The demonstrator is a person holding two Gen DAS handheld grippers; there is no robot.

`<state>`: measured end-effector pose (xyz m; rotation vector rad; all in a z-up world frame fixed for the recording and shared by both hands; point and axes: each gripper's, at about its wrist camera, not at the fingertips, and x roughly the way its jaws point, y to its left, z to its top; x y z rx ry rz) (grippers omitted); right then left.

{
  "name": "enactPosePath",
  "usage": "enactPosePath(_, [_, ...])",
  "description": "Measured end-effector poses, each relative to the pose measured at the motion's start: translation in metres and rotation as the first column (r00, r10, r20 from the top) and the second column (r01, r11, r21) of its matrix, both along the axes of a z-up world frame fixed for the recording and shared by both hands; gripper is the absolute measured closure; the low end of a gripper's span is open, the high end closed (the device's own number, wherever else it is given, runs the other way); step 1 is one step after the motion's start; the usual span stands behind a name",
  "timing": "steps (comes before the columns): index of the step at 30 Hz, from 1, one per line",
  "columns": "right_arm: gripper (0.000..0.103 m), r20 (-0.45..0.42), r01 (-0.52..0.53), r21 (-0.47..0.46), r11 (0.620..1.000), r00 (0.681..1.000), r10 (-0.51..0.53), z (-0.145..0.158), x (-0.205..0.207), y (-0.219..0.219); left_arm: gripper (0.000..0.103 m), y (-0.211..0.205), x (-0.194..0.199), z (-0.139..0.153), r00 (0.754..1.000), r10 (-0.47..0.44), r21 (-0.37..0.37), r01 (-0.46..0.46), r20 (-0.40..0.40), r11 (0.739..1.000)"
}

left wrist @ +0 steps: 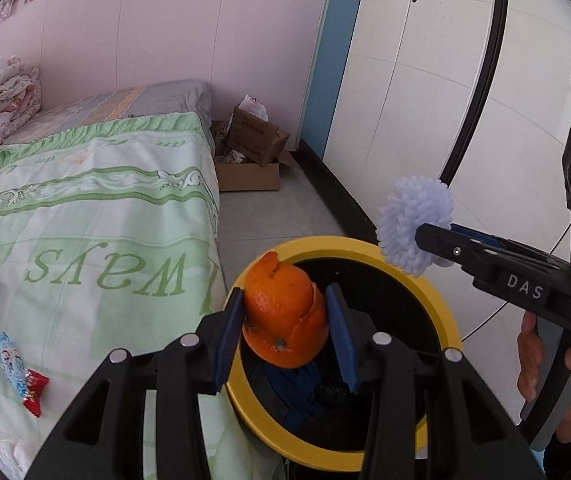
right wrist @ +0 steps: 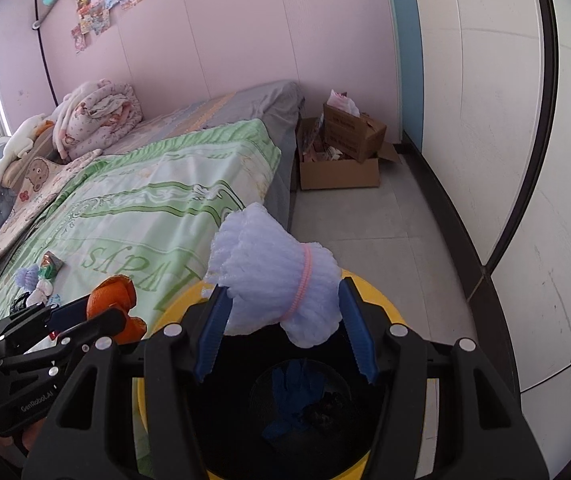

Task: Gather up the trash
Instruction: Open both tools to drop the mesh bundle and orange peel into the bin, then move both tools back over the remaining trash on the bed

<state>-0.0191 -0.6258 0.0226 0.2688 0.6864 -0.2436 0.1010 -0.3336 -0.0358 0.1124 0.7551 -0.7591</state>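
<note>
A dimpled, curled orange peel (left wrist: 285, 316) is clamped between the ridged blue pads of the left hand-held gripper (left wrist: 287, 328), jaws partly closed, above a round bin (left wrist: 443, 316) with a glossy yellow rim and black interior. A white foam fruit net (right wrist: 273, 280), ribbed and cinched by a pink band, is pinched in the right hand-held gripper (right wrist: 281, 326) over the same bin. "DAS" is read on the right gripper body, "GenRoboLAI" on the left. Crinkled wrappers (left wrist: 17, 372) are seen on the green quilted bed cover (left wrist: 97, 208), printed "ways".
</note>
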Motion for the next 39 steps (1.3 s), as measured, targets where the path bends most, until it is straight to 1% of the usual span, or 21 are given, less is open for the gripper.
enactPosePath(3, [0.047, -0.020, 0.015, 0.022, 1.000, 1.000, -0.015, -0.011, 0.002, -0.009, 0.063, -0.005, 0.001, -0.008, 1.000, -0.006, 0.007, 0.007, -0.028, 1.000])
enactPosePath(6, [0.045, -0.030, 0.030, 0.035, 0.999, 0.999, -0.029, -0.018, 0.004, -0.016, 0.056, -0.006, -0.001, -0.011, 0.999, -0.013, 0.013, 0.013, -0.030, 1.000])
enactPosePath(7, [0.043, -0.031, 0.036, 0.036, 0.999, 0.999, -0.034, -0.020, 0.004, -0.017, 0.048, -0.005, -0.002, -0.010, 1.000, -0.010, 0.014, 0.010, -0.024, 1.000])
enactPosePath(8, [0.042, -0.031, 0.041, 0.036, 0.998, 0.999, -0.040, -0.021, 0.003, -0.018, 0.043, -0.004, -0.003, -0.009, 1.000, -0.007, 0.010, 0.007, -0.019, 1.000])
enactPosePath(12, [0.041, -0.026, 0.063, 0.042, 0.997, 0.998, -0.062, -0.020, 0.002, -0.022, 0.040, 0.000, -0.002, -0.005, 1.000, 0.000, -0.009, 0.000, -0.023, 1.000])
enactPosePath(13, [0.038, -0.023, 0.067, 0.044, 0.997, 0.998, -0.066, -0.019, 0.001, -0.022, 0.039, 0.002, -0.001, -0.004, 1.000, 0.002, -0.012, -0.003, -0.028, 1.000])
enactPosePath(14, [0.037, -0.021, 0.071, 0.047, 0.996, 0.997, -0.070, -0.019, 0.001, -0.023, 0.038, 0.003, 0.000, -0.004, 1.000, 0.007, -0.013, -0.007, -0.031, 1.000])
enactPosePath(16, [0.036, -0.026, 0.073, 0.047, 0.996, 0.997, -0.072, -0.019, 0.000, -0.022, 0.038, 0.006, 0.000, -0.003, 0.999, 0.015, -0.013, -0.015, -0.028, 1.000])
enactPosePath(22, [0.036, -0.034, 0.083, 0.046, 0.996, 0.996, -0.081, -0.016, -0.003, -0.019, 0.032, 0.023, -0.002, 0.003, 0.999, 0.039, -0.003, -0.039, -0.002, 0.999])
enactPosePath(26, [0.036, -0.017, 0.080, 0.051, 0.996, 0.997, -0.079, -0.007, -0.005, -0.013, 0.029, 0.042, -0.003, 0.014, 0.998, 0.064, 0.002, -0.064, 0.029, 0.998])
enactPosePath(30, [0.036, 0.018, 0.061, 0.038, 0.997, 0.998, -0.062, 0.011, -0.008, 0.003, 0.025, 0.065, -0.005, 0.031, 0.993, 0.101, -0.011, -0.101, 0.068, 0.995])
enactPosePath(36, [0.035, 0.075, 0.008, 0.010, 1.000, 0.997, -0.009, 0.044, -0.008, 0.036, 0.024, 0.107, -0.007, 0.062, 0.982, 0.157, -0.043, -0.153, 0.108, 0.987])
enactPosePath(39, [0.034, 0.099, -0.026, -0.011, 1.000, 0.995, 0.027, 0.060, -0.007, 0.057, 0.020, 0.127, -0.009, 0.075, 0.971, 0.194, -0.055, -0.188, 0.140, 0.981])
